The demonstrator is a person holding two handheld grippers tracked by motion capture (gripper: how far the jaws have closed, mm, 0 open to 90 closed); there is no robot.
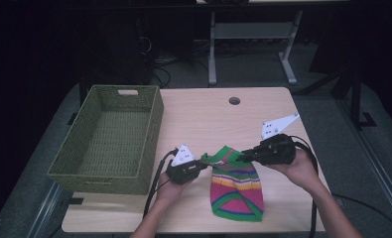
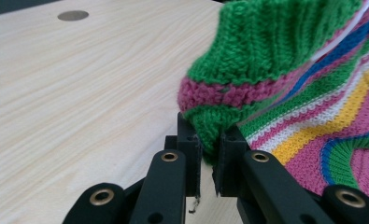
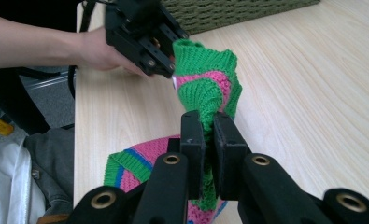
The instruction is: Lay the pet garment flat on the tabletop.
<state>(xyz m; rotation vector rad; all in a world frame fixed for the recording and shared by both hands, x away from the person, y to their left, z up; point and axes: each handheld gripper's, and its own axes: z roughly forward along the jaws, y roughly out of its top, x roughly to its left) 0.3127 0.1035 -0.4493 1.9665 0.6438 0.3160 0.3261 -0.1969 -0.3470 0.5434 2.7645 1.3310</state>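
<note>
- I see a knitted hat [image 1: 235,191], striped green, pink, yellow, blue and white, with a green ribbed cuff, lying on the worktop [image 1: 203,116] near its front edge.
- My left hand-held gripper [image 1: 202,164] is clenched on the cuff's left corner; my right hand-held gripper [image 1: 243,156] grasps the right corner, so the cuff sits lifted between them.
- The high view adds a green basket [image 1: 106,141] left of the hat; the left gripper view shows the stitches pinched in the jaws.
</note>
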